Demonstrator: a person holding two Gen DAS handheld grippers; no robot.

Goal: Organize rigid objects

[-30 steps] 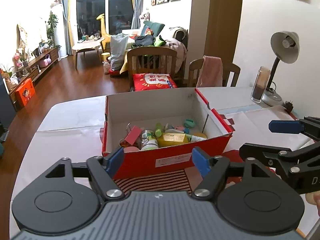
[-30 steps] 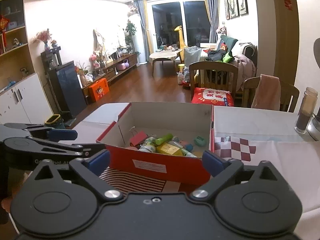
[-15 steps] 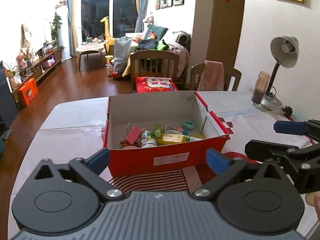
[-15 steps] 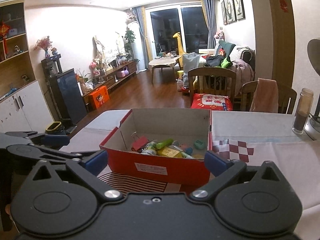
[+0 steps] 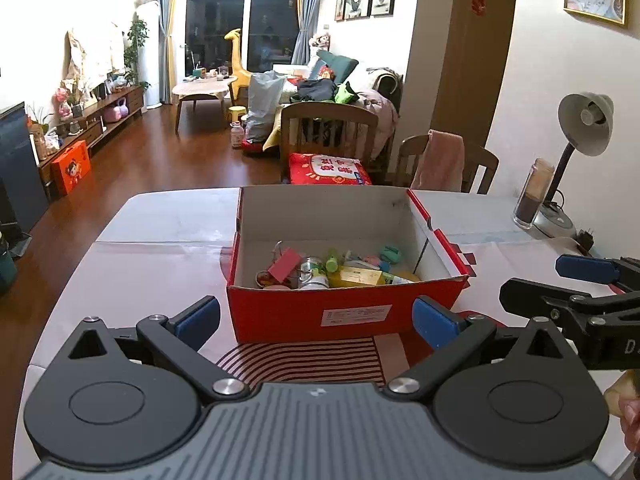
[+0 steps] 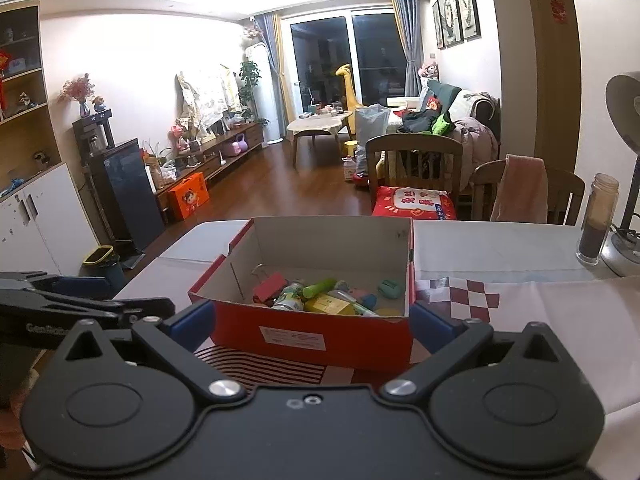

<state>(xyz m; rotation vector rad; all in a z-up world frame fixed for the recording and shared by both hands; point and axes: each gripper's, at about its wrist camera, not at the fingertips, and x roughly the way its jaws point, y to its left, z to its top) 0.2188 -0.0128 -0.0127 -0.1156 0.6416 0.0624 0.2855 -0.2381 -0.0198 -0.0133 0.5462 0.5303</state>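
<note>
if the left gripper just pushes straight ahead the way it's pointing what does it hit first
Most likely the near red wall of the box. The left gripper is open and empty, its fingers spread about as wide as that wall, which sits dead ahead. Depth is hard to judge, and its height above the table is unclear.

Box floor: the near wall of the red box (image 5: pixel 344 312) hides the lower parts of the small things lying inside.
Small things: the heap (image 6: pixel 320 294) overlaps itself; most pieces are too small to name.
Box label: the print on the white sticker (image 6: pixel 291 337) is too small to read.
Right claw: in the left view the right claw (image 5: pixel 560 280) is cut off by the frame edge.
Lamp: the shade (image 6: pixel 624 108) is cut by the right edge.
Striped mat: the mat (image 5: pixel 304 360) runs under the box and behind the claw body.
</note>
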